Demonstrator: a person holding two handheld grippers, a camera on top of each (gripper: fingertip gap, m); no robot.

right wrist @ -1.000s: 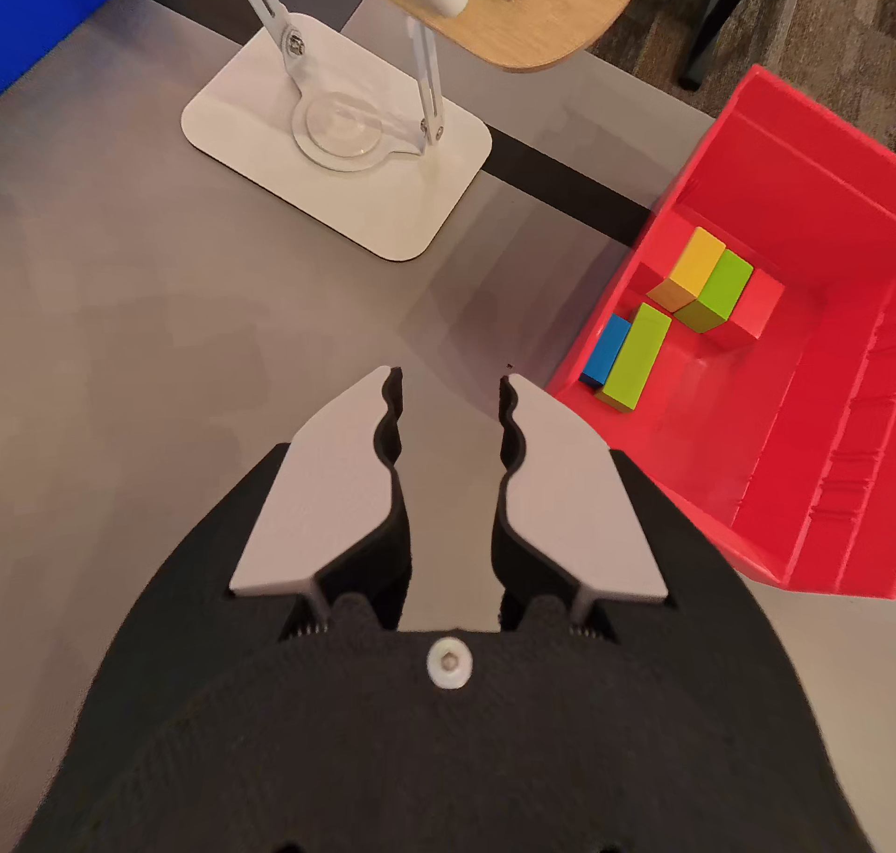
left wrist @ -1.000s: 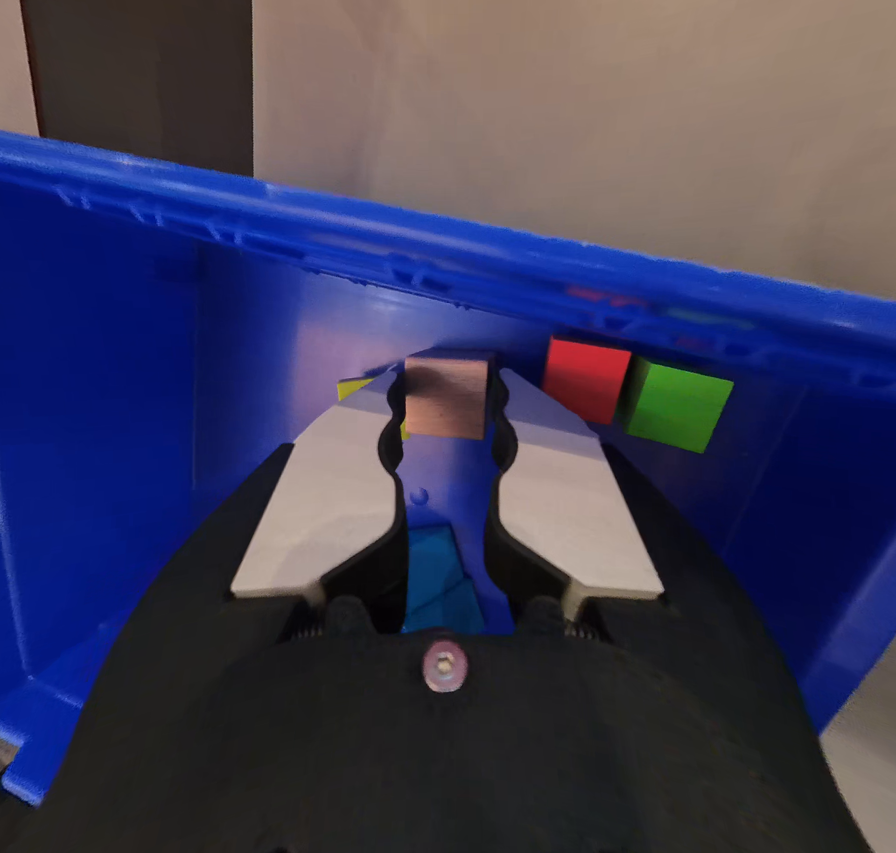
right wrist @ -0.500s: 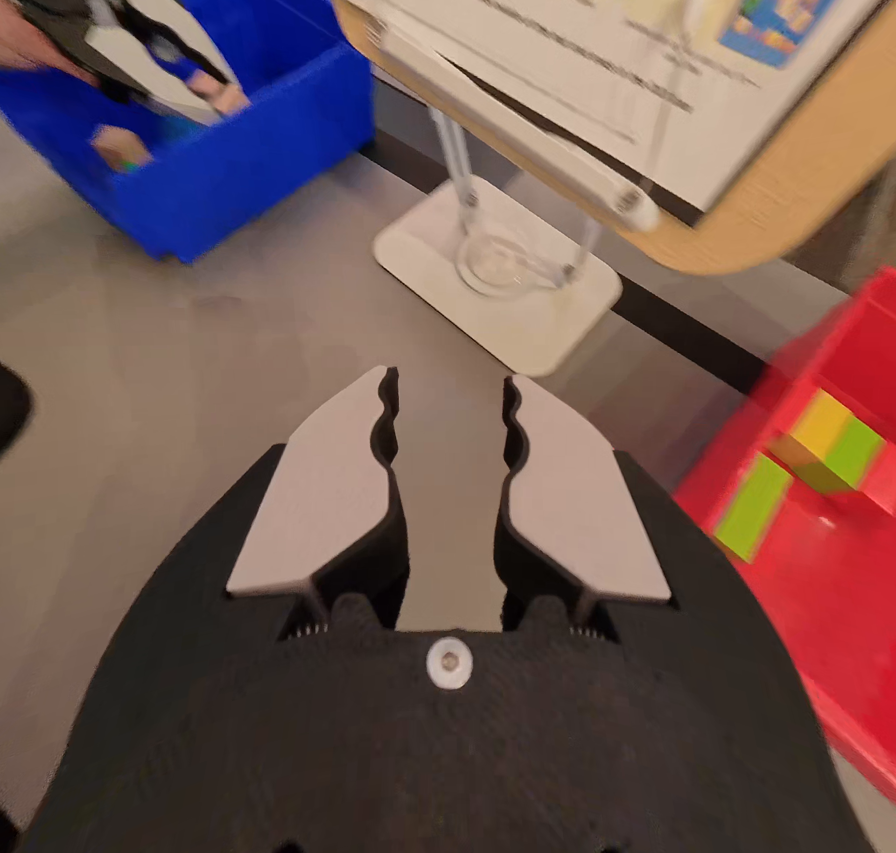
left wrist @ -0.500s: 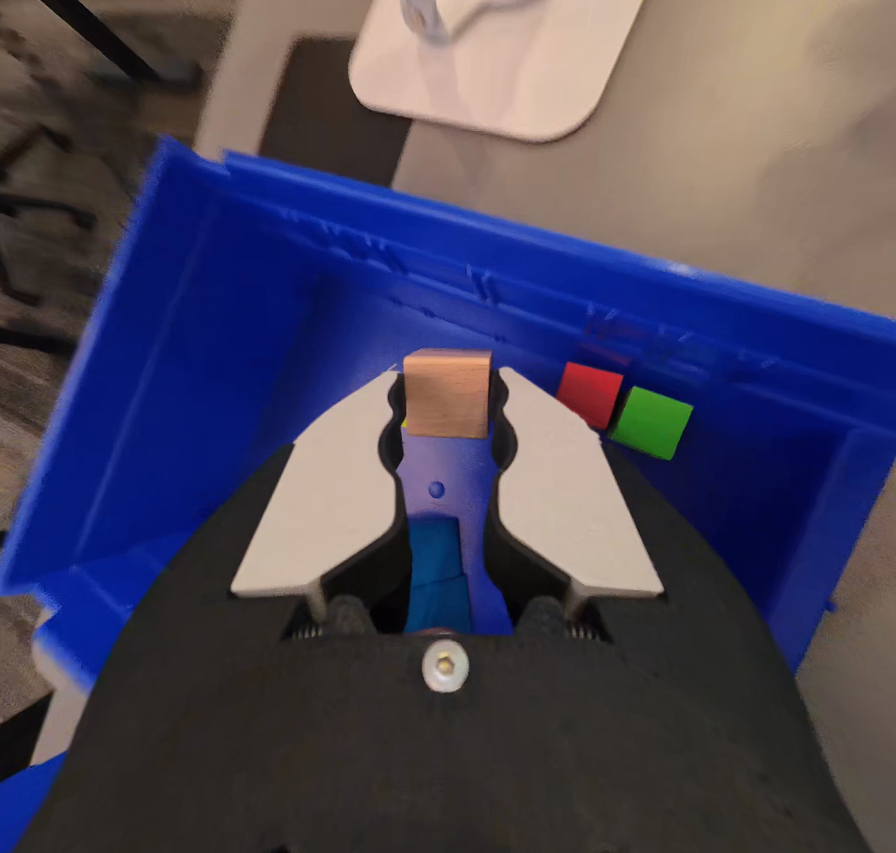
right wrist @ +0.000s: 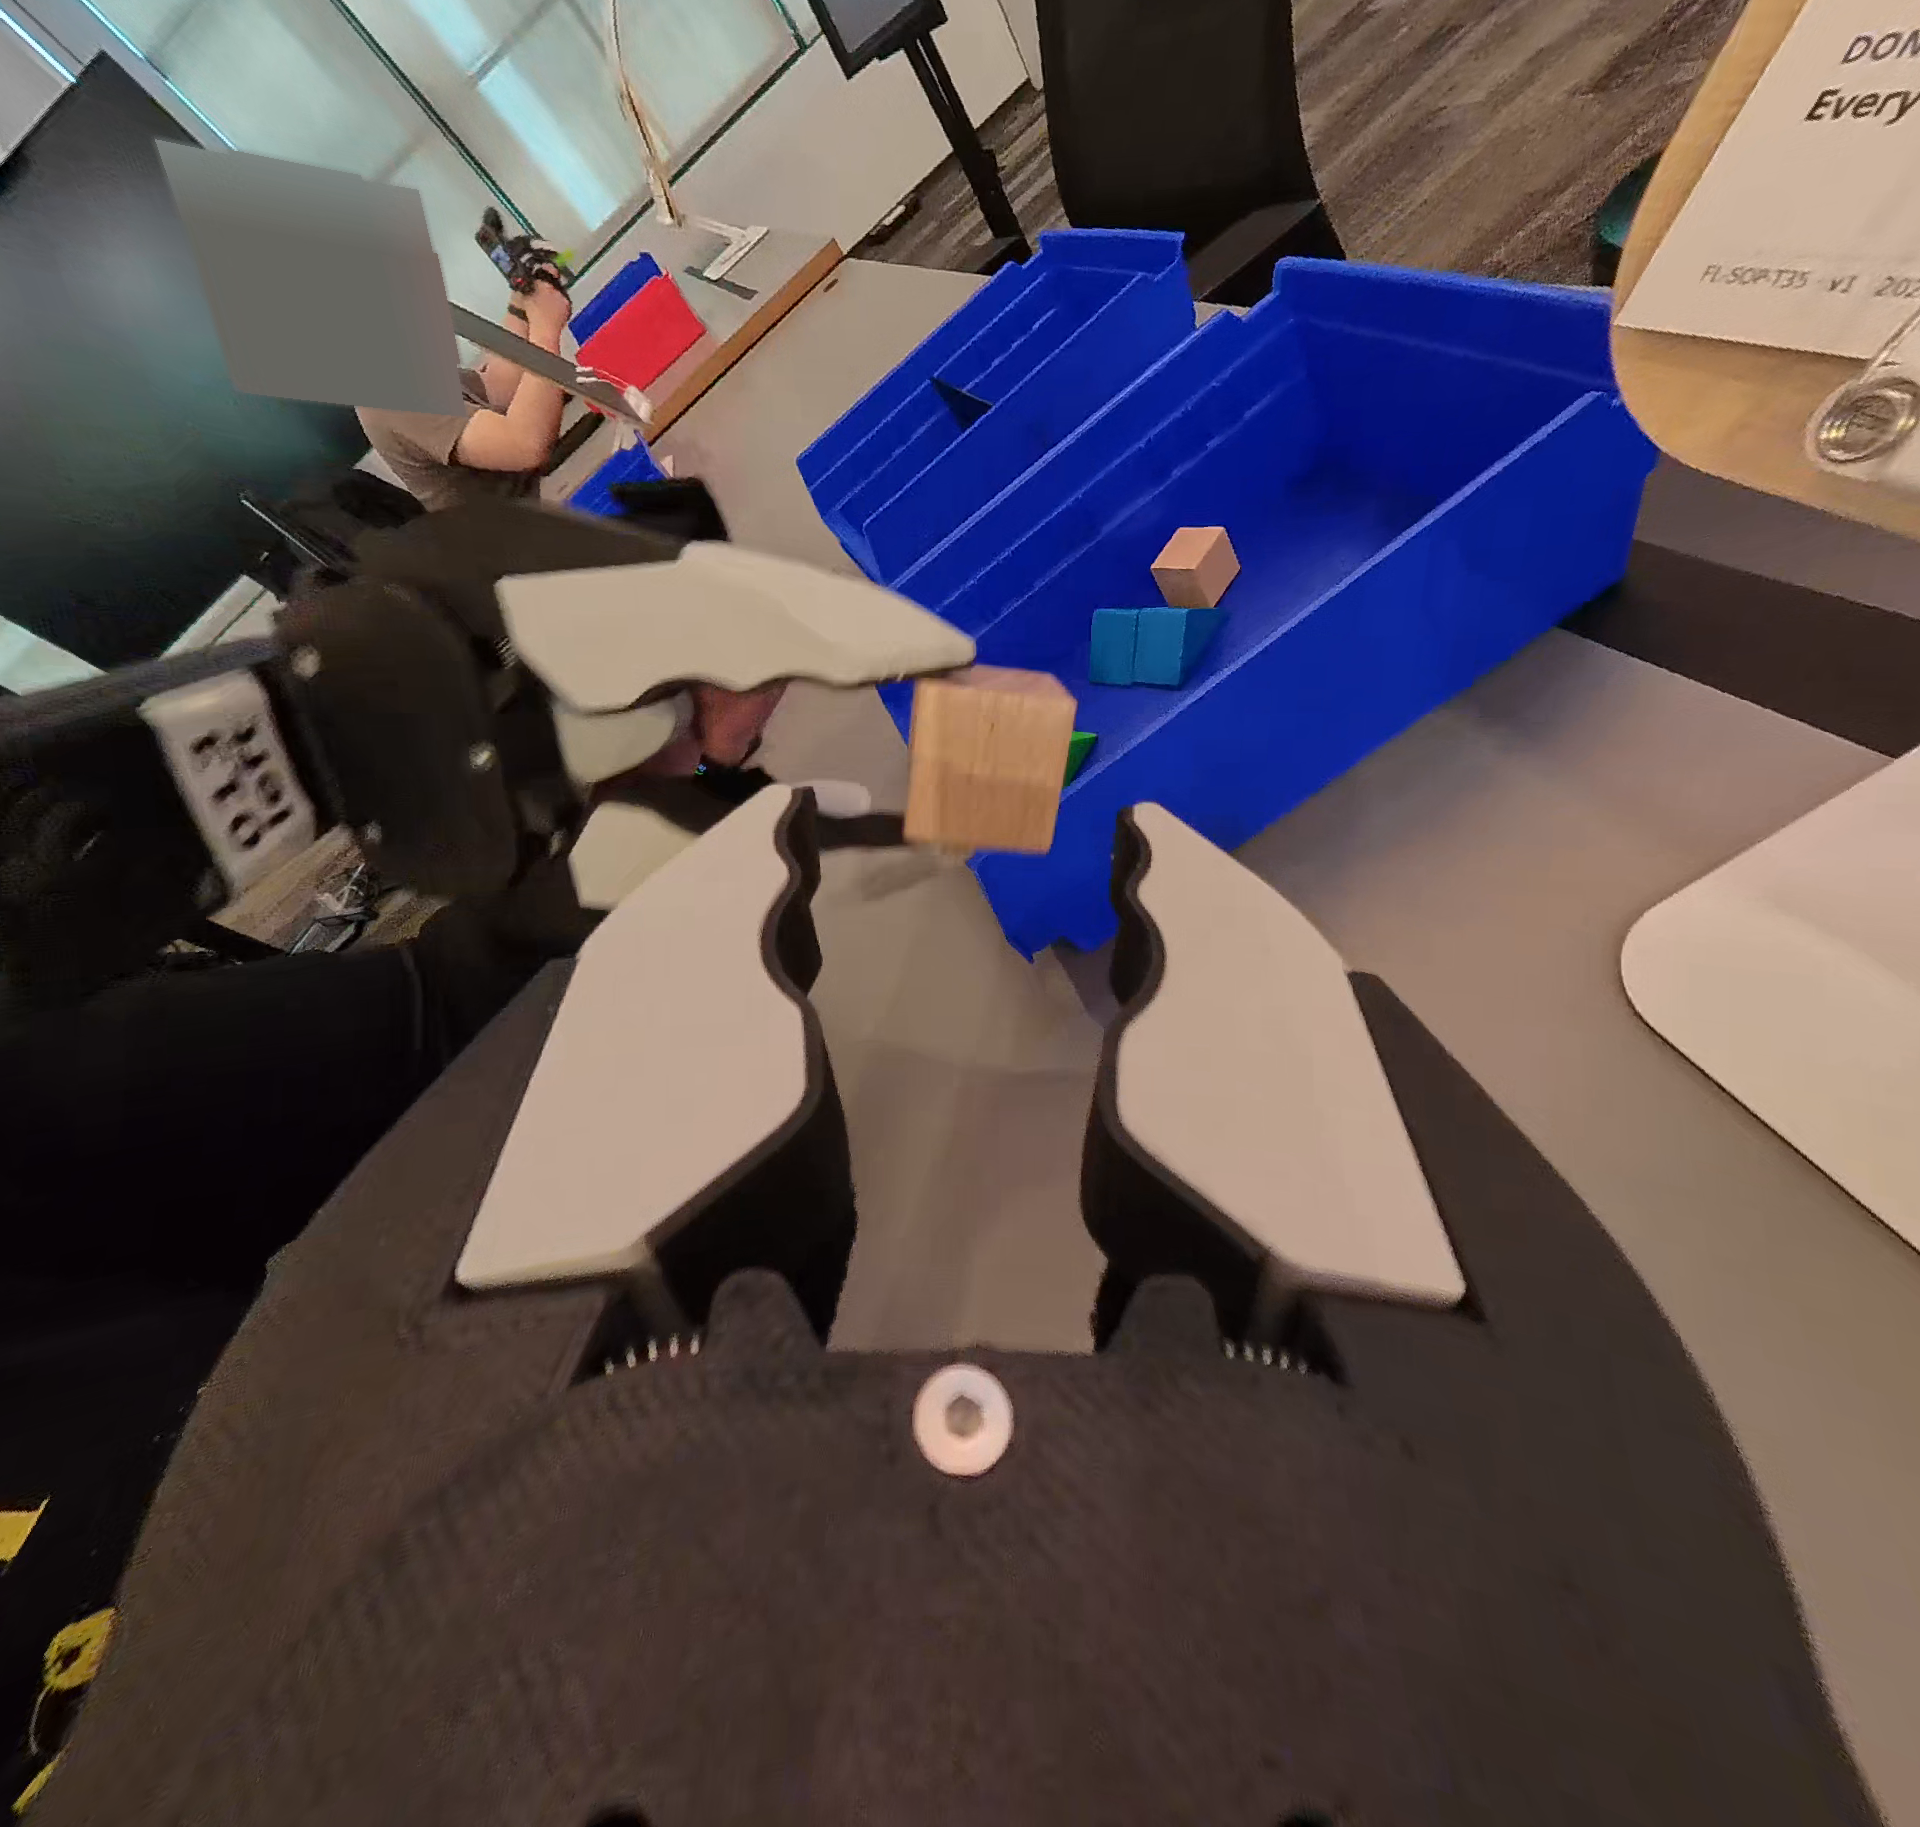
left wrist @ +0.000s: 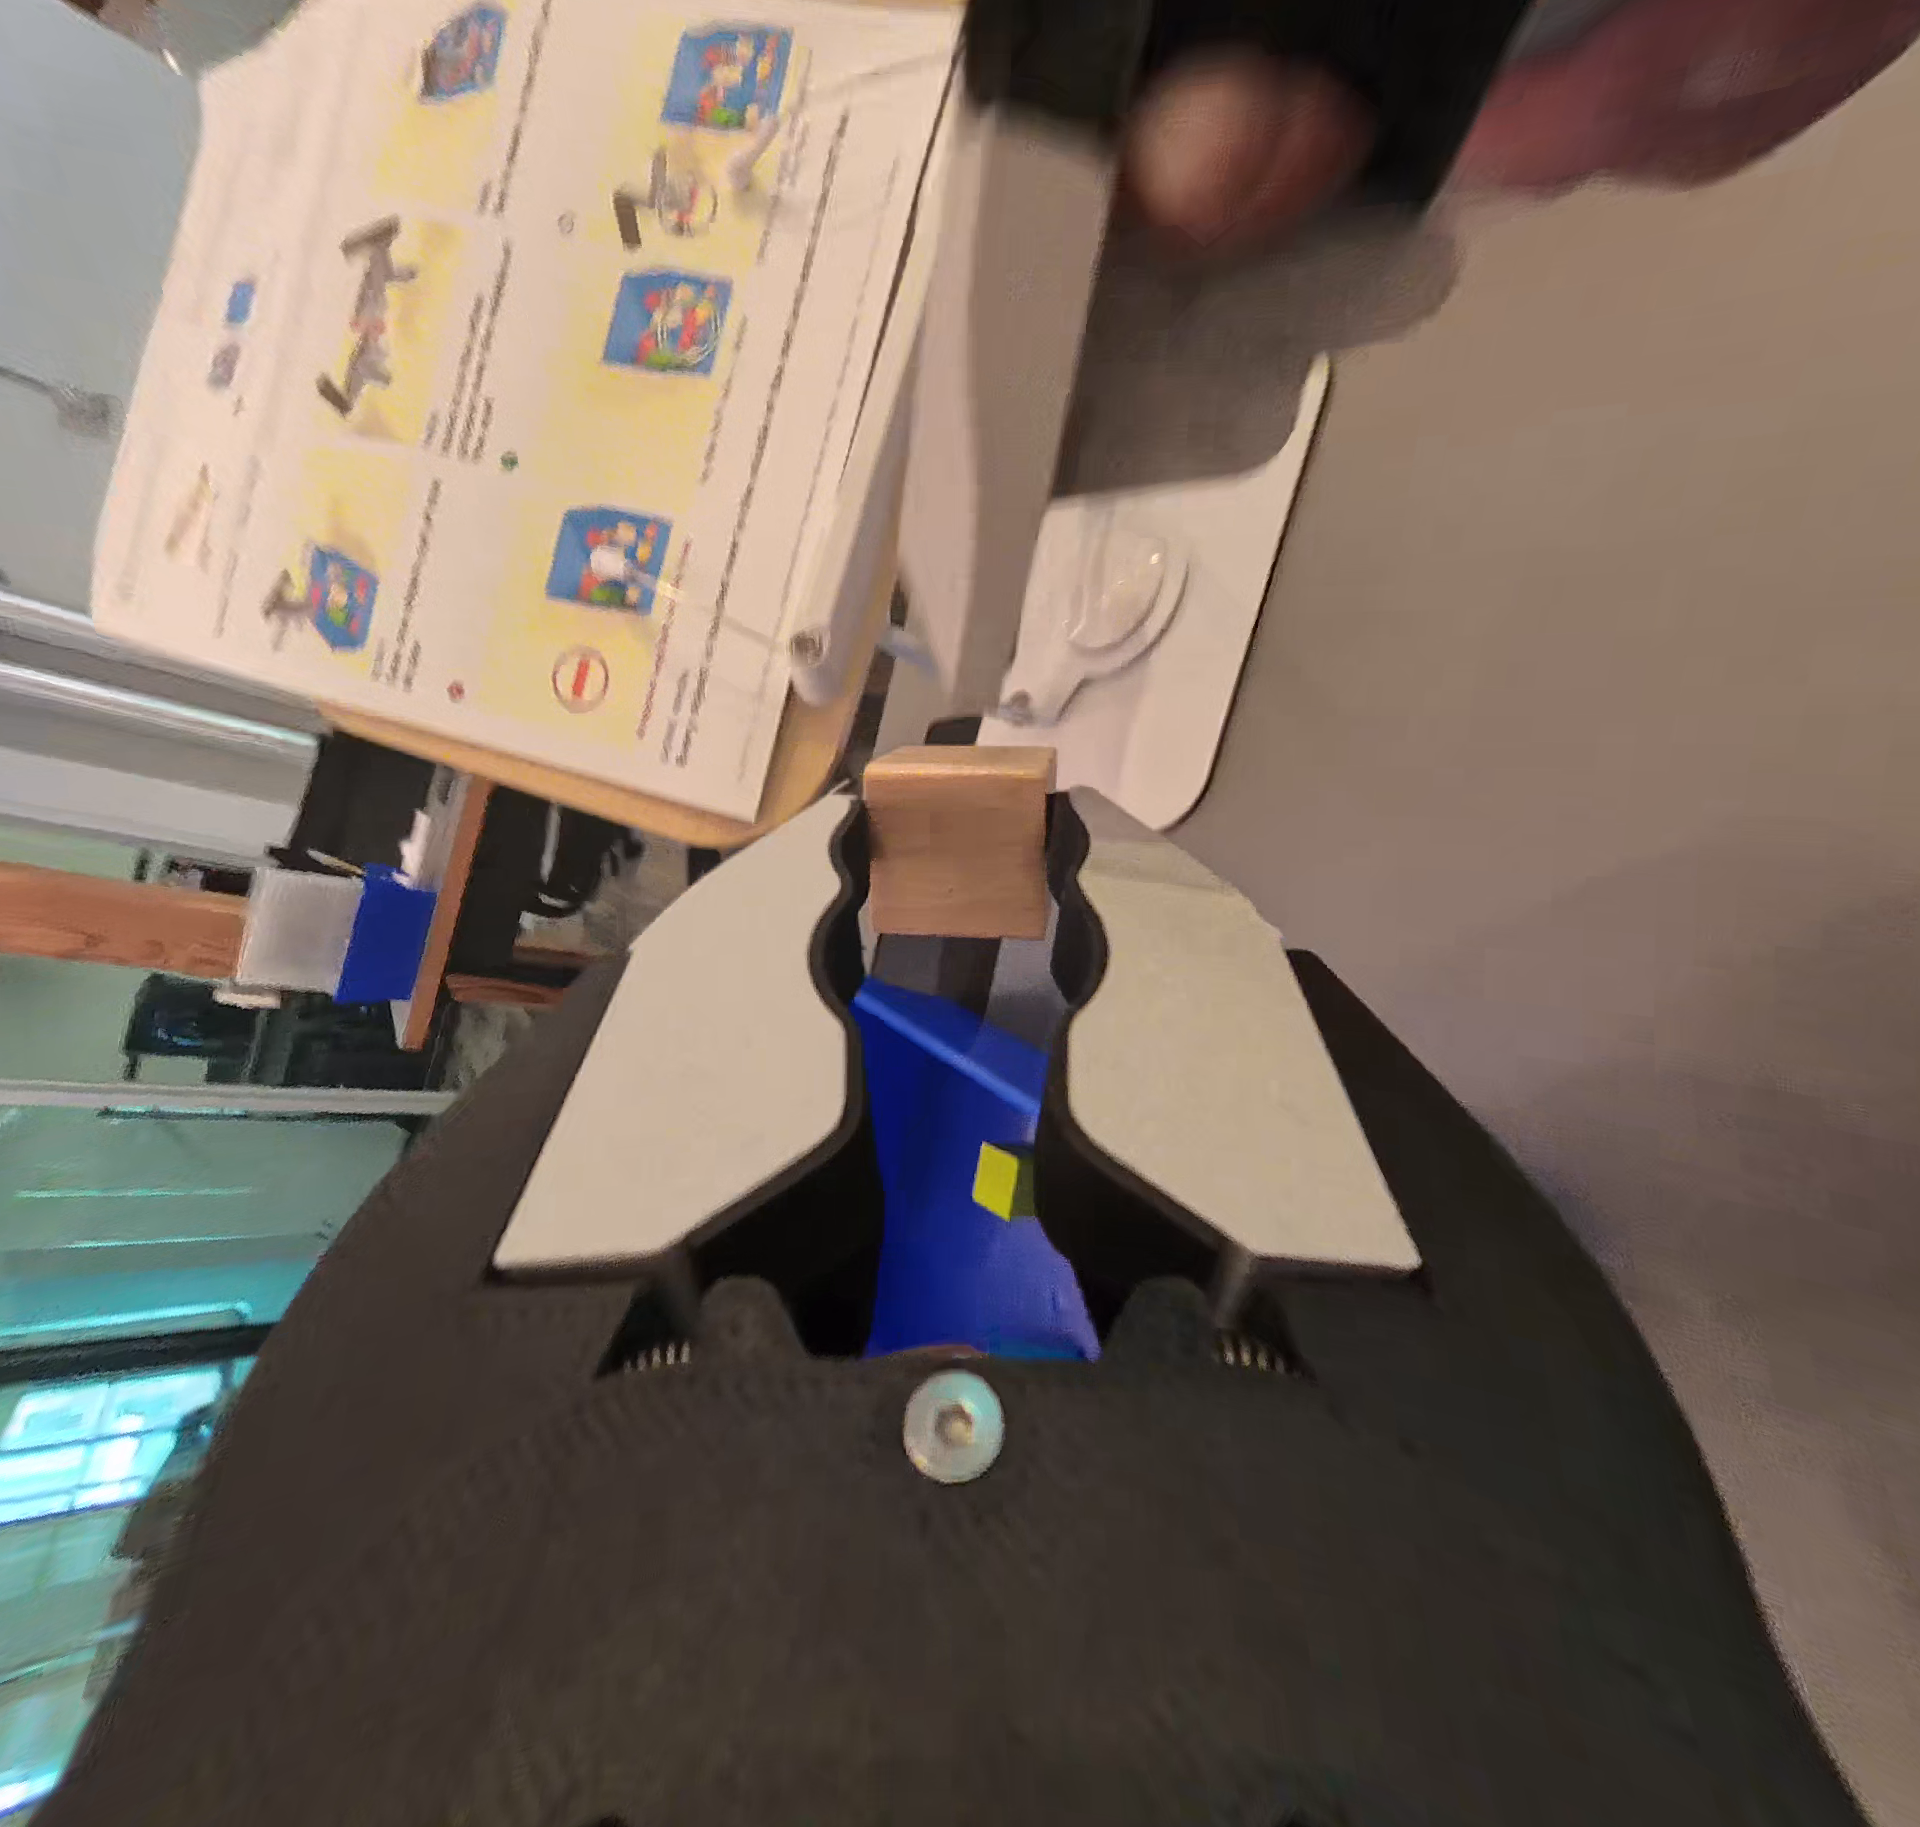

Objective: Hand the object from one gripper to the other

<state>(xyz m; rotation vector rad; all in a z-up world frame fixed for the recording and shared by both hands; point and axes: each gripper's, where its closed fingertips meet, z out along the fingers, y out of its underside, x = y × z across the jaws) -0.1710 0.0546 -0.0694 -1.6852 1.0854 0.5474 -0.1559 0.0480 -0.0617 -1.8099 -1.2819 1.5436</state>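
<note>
Held firmly at the tips of the left gripper [left wrist: 958, 847]: a plain wooden cube [left wrist: 957, 847], both pads pressed flat against opposite faces, roughly half of the block sticking out beyond the fingertips. Looked light, stiff and unlikely to break; bare smooth wood, so probably a little slippery against the pads, though the flat parallel faces should give a steady pinch. Best taken by the two free faces on the exposed half, crosswise to the left grip, clear of the left fingertips.

Seen from the right gripper [right wrist: 966, 821], jaws spread wide and holding nothing. Cube [right wrist: 987, 769] hung in the air just ahead of those fingertips, slightly above and left of the middle of the gap, not yet between the pads and touching neither. Left gripper reached in from the left side, its upper finger [right wrist: 727, 624] lying over the block.

Farther back on the grey table [right wrist: 1507, 842]: a blue bin [right wrist: 1455, 551] with another wooden cube [right wrist: 1195, 567] and a blue block [right wrist: 1148, 645] inside.
</note>
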